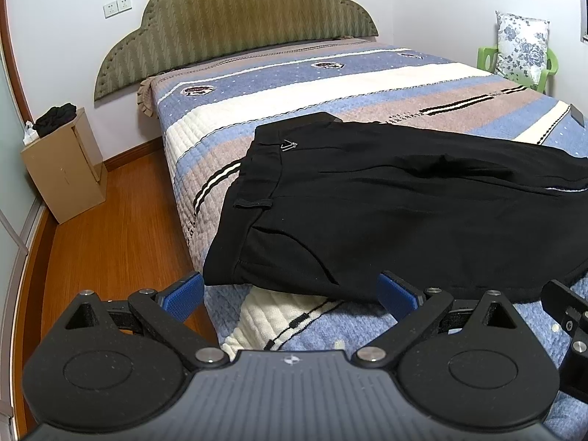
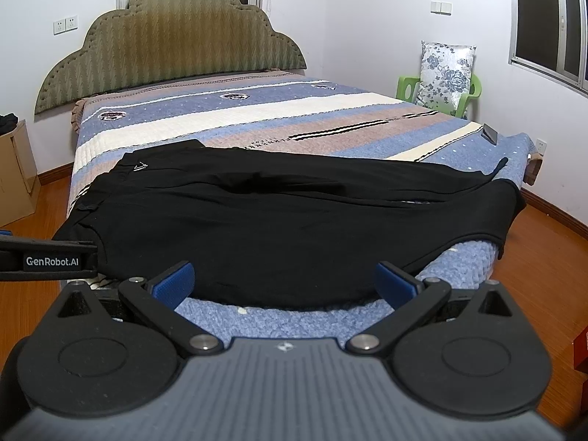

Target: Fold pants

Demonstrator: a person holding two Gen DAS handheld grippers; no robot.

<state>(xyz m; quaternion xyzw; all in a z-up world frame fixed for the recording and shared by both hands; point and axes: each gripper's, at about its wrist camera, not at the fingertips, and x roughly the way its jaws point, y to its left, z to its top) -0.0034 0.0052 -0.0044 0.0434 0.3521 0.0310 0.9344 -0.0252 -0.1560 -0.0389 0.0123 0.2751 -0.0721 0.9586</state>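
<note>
Black pants (image 1: 386,202) lie flat across the foot of the bed (image 1: 294,84), waistband at the left, legs running right. In the right wrist view the pants (image 2: 275,220) span the bed width, leg ends draped at the right edge. My left gripper (image 1: 292,294) is open and empty, just short of the pants' near waist corner. My right gripper (image 2: 284,283) is open and empty, just in front of the pants' near edge. The left gripper also shows at the left of the right wrist view (image 2: 47,255).
The bed has a striped blue, beige and white quilt and a green padded headboard (image 2: 172,33). A cardboard box (image 1: 62,169) with dark cloth stands left on the wood floor. A green chair with a floral pillow (image 2: 446,73) stands at the far right. A dark phone-like object (image 2: 490,133) lies on the quilt.
</note>
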